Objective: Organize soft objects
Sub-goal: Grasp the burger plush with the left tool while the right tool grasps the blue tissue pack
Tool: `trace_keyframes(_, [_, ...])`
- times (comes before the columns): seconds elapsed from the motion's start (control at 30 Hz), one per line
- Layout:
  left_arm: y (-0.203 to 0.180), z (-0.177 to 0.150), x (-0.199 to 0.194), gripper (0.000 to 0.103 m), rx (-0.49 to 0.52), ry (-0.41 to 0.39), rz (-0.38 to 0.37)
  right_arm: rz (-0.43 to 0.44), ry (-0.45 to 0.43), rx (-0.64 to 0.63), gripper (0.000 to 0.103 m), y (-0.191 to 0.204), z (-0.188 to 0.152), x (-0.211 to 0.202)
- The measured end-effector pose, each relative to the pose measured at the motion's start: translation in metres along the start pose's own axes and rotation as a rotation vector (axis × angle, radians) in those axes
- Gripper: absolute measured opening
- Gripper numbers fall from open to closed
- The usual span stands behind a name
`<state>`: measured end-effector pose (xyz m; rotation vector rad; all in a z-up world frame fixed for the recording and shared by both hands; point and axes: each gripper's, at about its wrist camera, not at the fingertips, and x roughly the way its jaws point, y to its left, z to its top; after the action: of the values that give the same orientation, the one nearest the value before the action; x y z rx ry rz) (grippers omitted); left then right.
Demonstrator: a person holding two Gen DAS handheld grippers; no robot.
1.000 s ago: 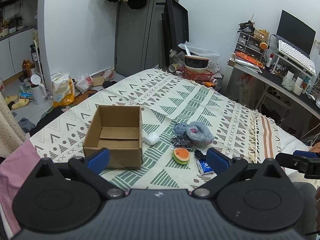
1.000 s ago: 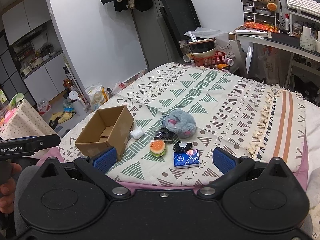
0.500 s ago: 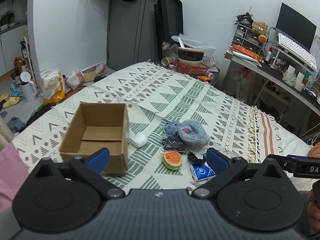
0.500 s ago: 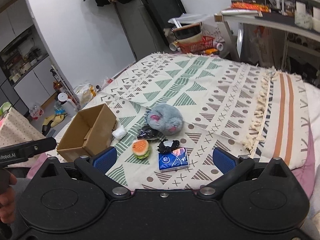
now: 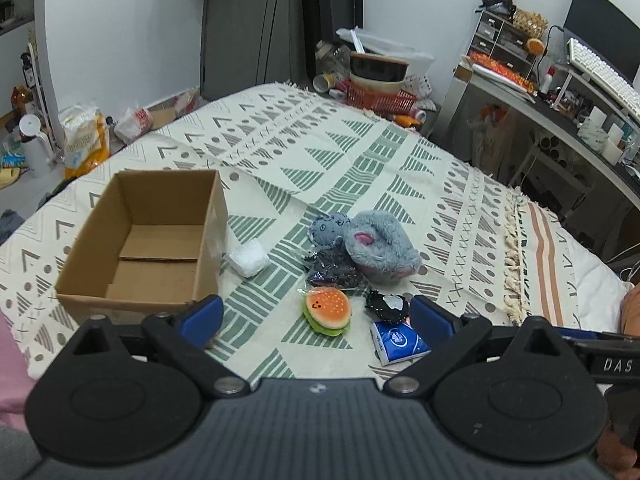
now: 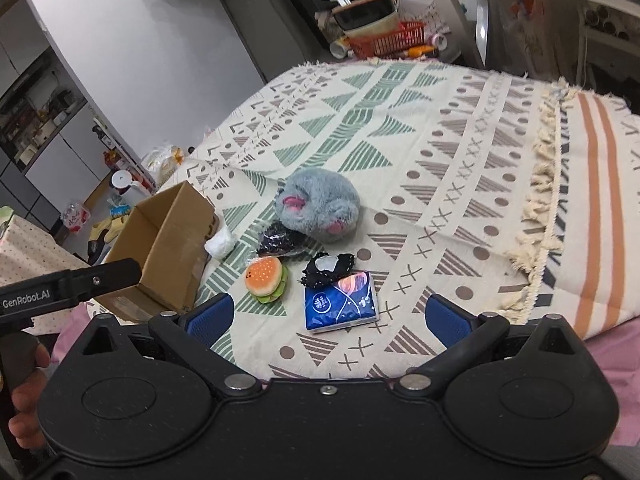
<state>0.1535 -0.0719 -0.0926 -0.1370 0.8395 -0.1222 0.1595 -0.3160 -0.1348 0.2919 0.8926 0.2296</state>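
Left gripper (image 5: 316, 318): hovering over the near edge of the patterned blanket (image 5: 360, 152); jaws spread wide, gripping nothing.
Right gripper (image 6: 326, 316): hanging above the blue tissue pack (image 6: 341, 297); jaws wide apart, carrying nothing.
Cardboard box (image 5: 148, 240): sitting open on the blanket, left of the cluster.
Soft objects: grey plush (image 5: 380, 246) lying behind the burger toy (image 5: 328, 310); white wad (image 5: 249, 258) resting just beside the box wall; black pouch (image 5: 387, 306) touching the tissue pack.
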Motion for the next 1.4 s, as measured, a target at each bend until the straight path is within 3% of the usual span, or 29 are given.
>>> trace_keyframes(0.77, [0.005,-0.004,0.129,0.079,-0.063,0.168,-0.074,-0.071,0.132,-0.050,0.102,0.010,-0.004,0.090])
trace_keyframes(0.93, [0.006,-0.010,0.148,0.079,-0.067,0.206,-0.085,-0.097,0.175,-0.077,0.096,0.014,-0.002,0.114])
trace_keyframes(1.17, [0.009,-0.016,0.173,0.079,-0.079,0.255,-0.079,-0.124,0.235,-0.124,0.095,0.020,-0.005,0.143])
trace_keyframes(1.33, [0.011,-0.016,0.183,0.072,-0.083,0.269,-0.062,-0.144,0.267,-0.147,0.092,0.021,-0.005,0.157])
trace_keyframes(1.4, [0.007,-0.016,0.182,0.069,-0.054,0.255,-0.055,-0.149,0.273,-0.155,0.085,0.022,-0.007,0.159])
